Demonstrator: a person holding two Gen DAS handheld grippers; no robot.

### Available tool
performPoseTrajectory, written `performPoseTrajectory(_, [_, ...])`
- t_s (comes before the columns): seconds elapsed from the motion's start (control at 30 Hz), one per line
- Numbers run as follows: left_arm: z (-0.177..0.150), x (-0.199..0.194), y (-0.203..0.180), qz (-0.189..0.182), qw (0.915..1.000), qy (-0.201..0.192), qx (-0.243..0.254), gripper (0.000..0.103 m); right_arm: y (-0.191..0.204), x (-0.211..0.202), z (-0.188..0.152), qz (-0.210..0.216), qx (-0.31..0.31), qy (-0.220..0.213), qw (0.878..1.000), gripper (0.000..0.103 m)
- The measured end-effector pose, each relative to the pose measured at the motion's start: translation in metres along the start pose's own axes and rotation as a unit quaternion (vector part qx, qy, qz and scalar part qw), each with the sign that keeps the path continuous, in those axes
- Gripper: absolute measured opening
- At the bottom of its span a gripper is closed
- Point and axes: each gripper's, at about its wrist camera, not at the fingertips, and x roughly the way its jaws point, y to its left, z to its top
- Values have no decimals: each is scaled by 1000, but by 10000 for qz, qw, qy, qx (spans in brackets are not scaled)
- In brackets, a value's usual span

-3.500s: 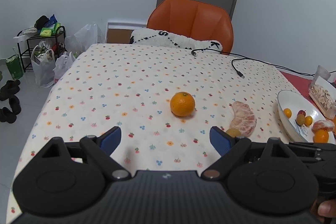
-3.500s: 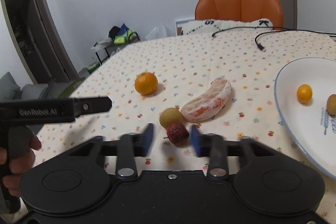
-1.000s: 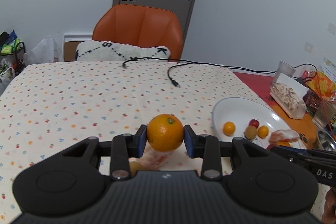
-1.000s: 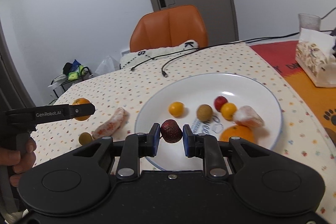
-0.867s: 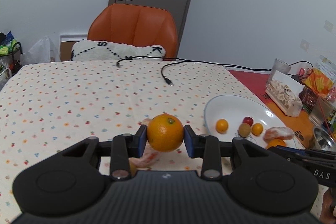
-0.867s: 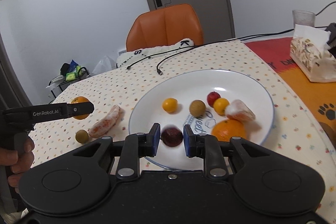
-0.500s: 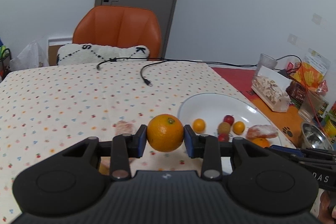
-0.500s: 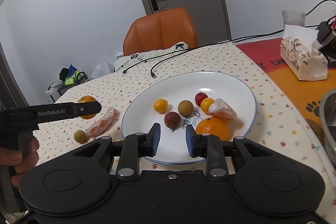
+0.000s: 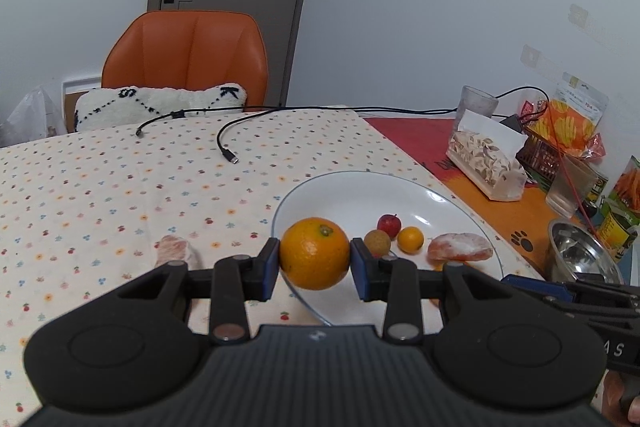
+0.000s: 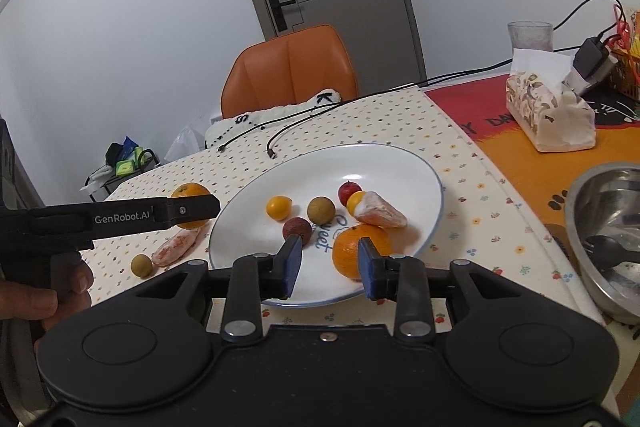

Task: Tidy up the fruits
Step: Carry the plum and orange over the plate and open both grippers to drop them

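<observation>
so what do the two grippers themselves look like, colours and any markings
Both are matt black plastic with a ribbed body, two round discs and silver pivot screws. The left gripper and right gripper each have two fingers tipped with blue pads. Seen side-on, the left one carries white "GenRobot.AI" lettering. No cables or sleeves show.

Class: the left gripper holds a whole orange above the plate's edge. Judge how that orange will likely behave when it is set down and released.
The orange is round and smooth, so it will probably roll. The white plate dishes inward, so it would likely drift toward the small fruits. It looks firm between the left gripper jaws, so probably not fragile.
</observation>
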Motion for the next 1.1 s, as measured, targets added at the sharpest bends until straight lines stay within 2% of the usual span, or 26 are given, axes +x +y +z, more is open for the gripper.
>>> performPoseTrajectory(0.1, [-1, 3, -1, -49, 10000, 52, -8, 36, 0, 0, -1, 21, 11, 12, 10000, 32])
performPoseTrajectory(0.27, [-1, 2, 3, 39, 10000, 86, -23, 43, 1, 0, -3, 42, 5, 12, 10000, 34])
performPoseTrajectory(0.33, [0, -1, 8, 101, 9999, 69, -46, 56, 1, 0, -3, 50, 11, 9, 10000, 37])
performPoseTrajectory(0.4, [0, -4, 12, 195, 9998, 19, -79, 62, 3, 2, -3, 78, 7, 14, 10000, 37])
performPoseTrajectory(0.7, [-3, -20, 43, 658, 9976, -61, -201, 77, 15, 5, -3, 232, -50, 10, 9997, 42])
performPoseTrajectory(1.1, [-9, -46, 83, 1115, 9927, -142, -448, 80, 43, 16, -3, 503, -182, 53, 9986, 45])
